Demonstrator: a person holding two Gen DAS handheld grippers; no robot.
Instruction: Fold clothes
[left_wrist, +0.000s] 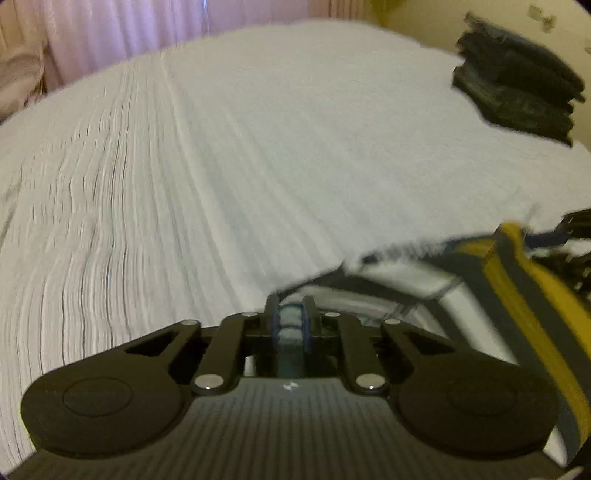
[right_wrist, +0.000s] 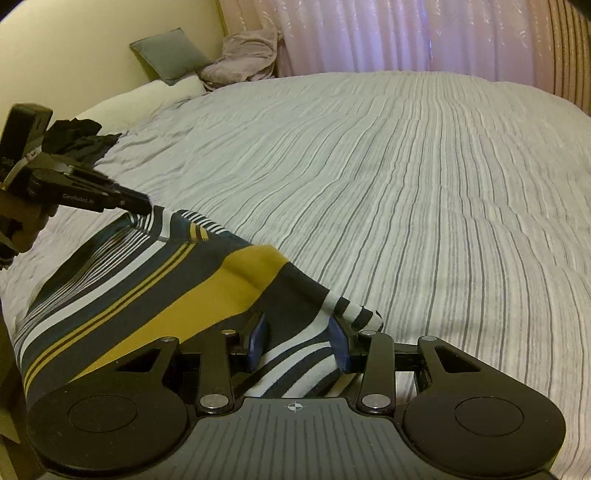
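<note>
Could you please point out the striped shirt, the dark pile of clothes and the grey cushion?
striped shirt (right_wrist: 207, 295): right wrist view, on its yellow band.
dark pile of clothes (left_wrist: 517, 92): left wrist view, middle of the stack.
grey cushion (right_wrist: 170, 53): right wrist view, centre of its face.

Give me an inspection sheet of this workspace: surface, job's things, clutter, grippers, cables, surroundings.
Surface: bed covered with a pale, thin-striped, wrinkled bedspread.
Job's things: striped garment, navy, mustard and white, stretched between both grippers near the bed's edge; dark clothes pile further up the bed, a neat stack in the left wrist view.
Clutter: grey cushion, white pillow, crumpled pale cloth at the head end.
Grippers: left gripper shut on one end of the garment; right gripper has cloth between its fingers, which stand apart.
Cables: nothing seen.
Surroundings: pink curtains, cream wall.
</note>
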